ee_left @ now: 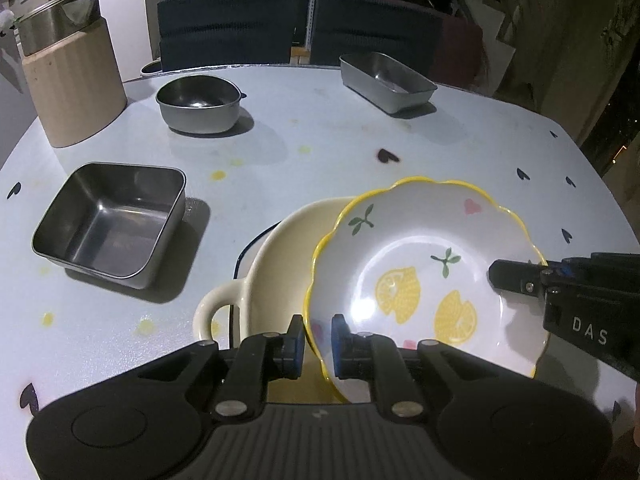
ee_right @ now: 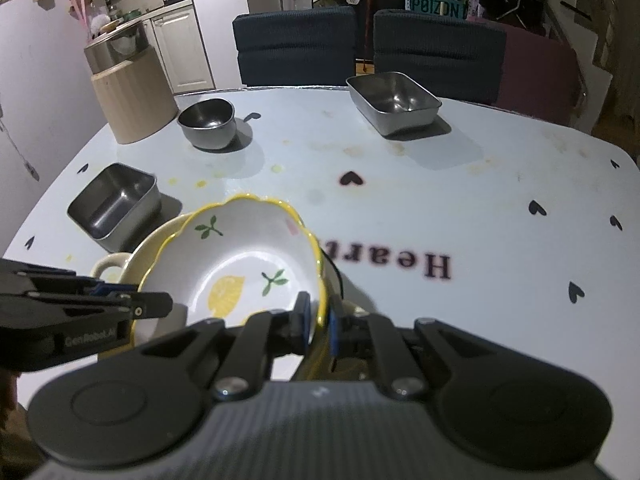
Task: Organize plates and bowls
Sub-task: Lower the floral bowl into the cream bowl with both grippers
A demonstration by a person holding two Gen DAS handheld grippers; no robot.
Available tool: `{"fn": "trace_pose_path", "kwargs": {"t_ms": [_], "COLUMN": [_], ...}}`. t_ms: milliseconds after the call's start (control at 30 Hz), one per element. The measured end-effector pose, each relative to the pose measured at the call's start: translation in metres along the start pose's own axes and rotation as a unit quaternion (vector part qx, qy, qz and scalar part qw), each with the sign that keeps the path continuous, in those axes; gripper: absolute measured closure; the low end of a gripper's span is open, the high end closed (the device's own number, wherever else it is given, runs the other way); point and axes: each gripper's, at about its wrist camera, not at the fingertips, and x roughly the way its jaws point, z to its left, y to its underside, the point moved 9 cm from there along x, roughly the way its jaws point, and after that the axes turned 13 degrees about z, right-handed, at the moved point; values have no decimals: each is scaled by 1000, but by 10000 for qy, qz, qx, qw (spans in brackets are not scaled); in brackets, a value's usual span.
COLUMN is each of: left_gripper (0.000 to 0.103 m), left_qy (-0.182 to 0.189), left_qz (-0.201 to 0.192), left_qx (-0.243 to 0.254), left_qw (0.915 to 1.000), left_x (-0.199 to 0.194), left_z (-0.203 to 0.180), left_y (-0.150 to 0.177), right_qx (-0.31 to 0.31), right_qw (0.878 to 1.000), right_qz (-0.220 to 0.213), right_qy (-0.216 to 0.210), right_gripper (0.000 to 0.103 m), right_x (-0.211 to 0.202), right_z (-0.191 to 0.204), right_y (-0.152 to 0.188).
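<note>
The left gripper (ee_left: 316, 344) pinches the near rim of the lemon bowl (ee_left: 424, 276). The right gripper (ee_right: 318, 320) pinches its opposite rim. The bowl sits tilted in the cream dish (ee_left: 276, 264)

The lemon bowl (ee_left: 424, 272) looked glossy glazed ceramic, the cream dish (ee_left: 276, 264) beneath likewise. The square tin (ee_left: 108, 220) was brushed metal; the worktop (ee_left: 320, 152) faintly sheeny.

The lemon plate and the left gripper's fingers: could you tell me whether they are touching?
Touching. In the left wrist view, the left gripper straddles the lemon plate rim, blue pads pressed on both sides.
</note>
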Motion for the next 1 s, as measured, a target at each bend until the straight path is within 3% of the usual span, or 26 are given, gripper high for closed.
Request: {"fn": "trace_pose_path", "kwargs": {"t_ms": [367, 633, 1000], "left_gripper": [88, 89, 89], "left_qy": [16, 103, 278], "left_qz": [10, -20, -14], "left_qx": [9, -111, -221], "left_qw": [10000, 9999, 9994], "left_x": [-1, -6, -7], "left_z": [4, 16, 21], "left_y": [0, 3, 5], "right_qx": [-90, 89, 331], "right_qw": [9999, 9994, 9977], "right_qz": [-27, 299, 432], "right_qy": [79, -180, -408], "right_gripper": [92, 93, 92], "right_x": [1, 19, 26], "right_z": [6, 7, 7], "right_y": [-3, 0, 0]}}
